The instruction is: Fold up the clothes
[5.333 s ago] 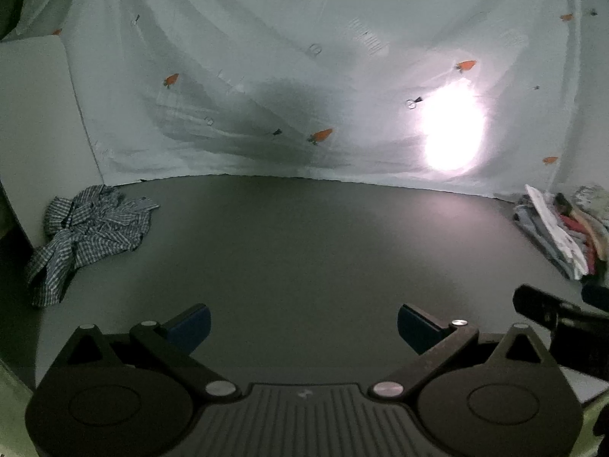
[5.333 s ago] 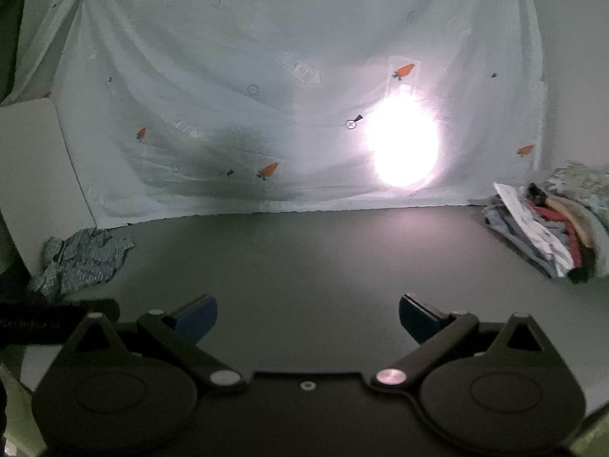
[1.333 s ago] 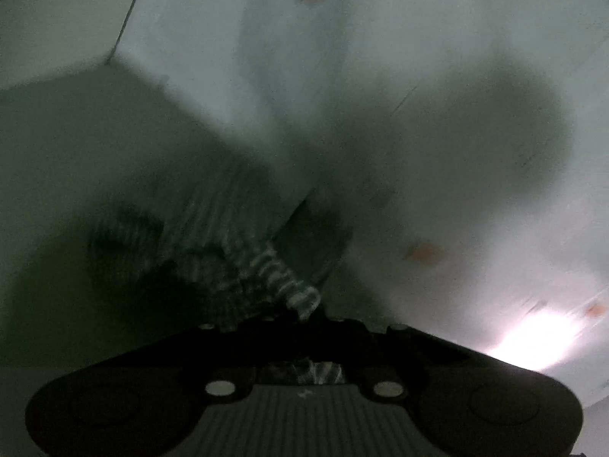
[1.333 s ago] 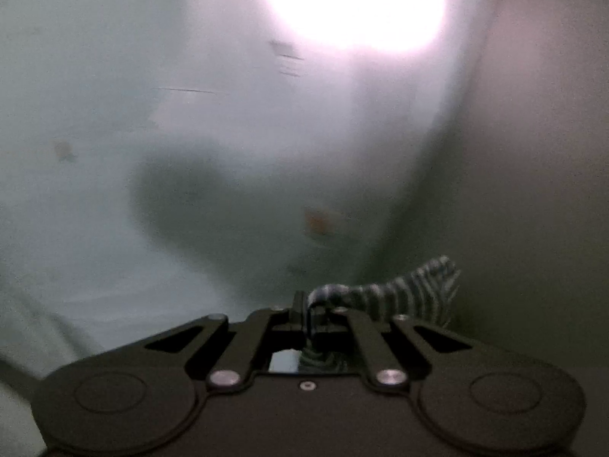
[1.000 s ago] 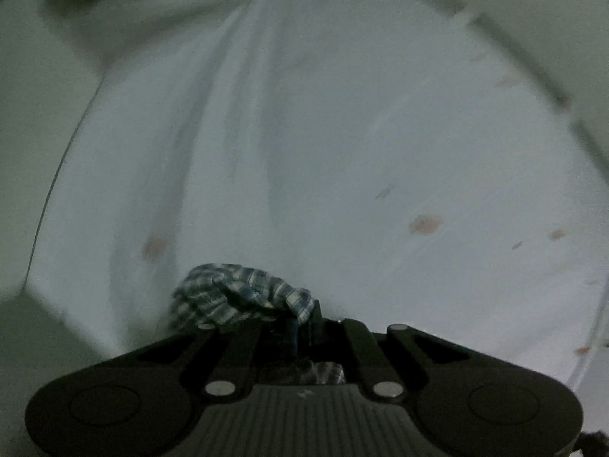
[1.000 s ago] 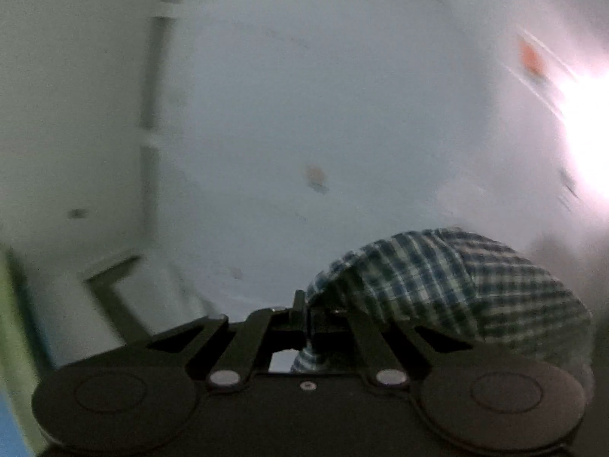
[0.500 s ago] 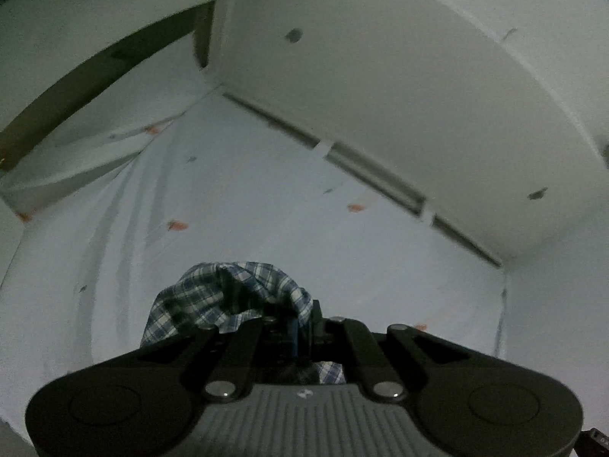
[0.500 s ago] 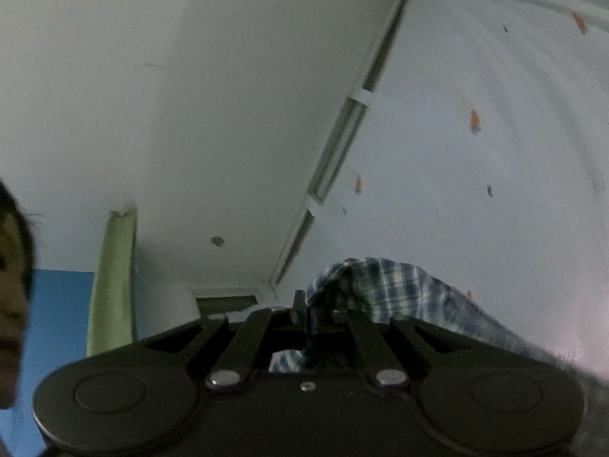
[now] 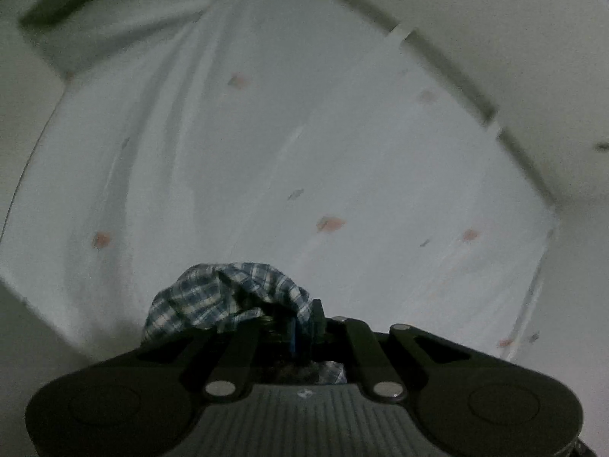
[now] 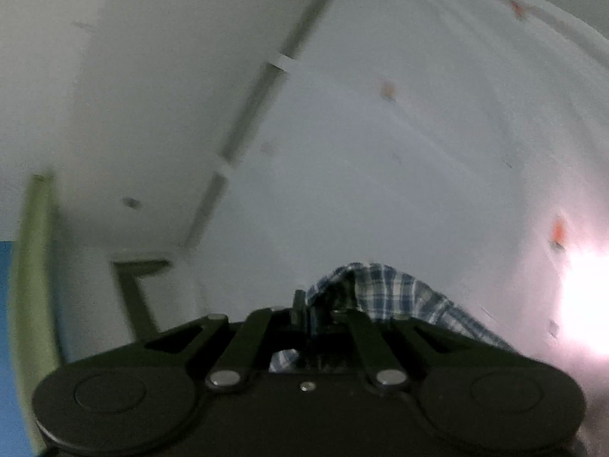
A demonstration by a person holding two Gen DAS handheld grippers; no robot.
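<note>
The left gripper is clamped on a bunch of the blue-and-white checked shirt, though its jaws are starting to ease open a tiny bit with the cloth between them, and it holds the shirt up in the air in front of the white sheet with little orange carrots. The right gripper is pinched tight on another part of the same shirt, lifted high near the ceiling. It looks like the shake-it-out step, so next both hands should pull apart and lay the shirt down flat for folding.
</note>
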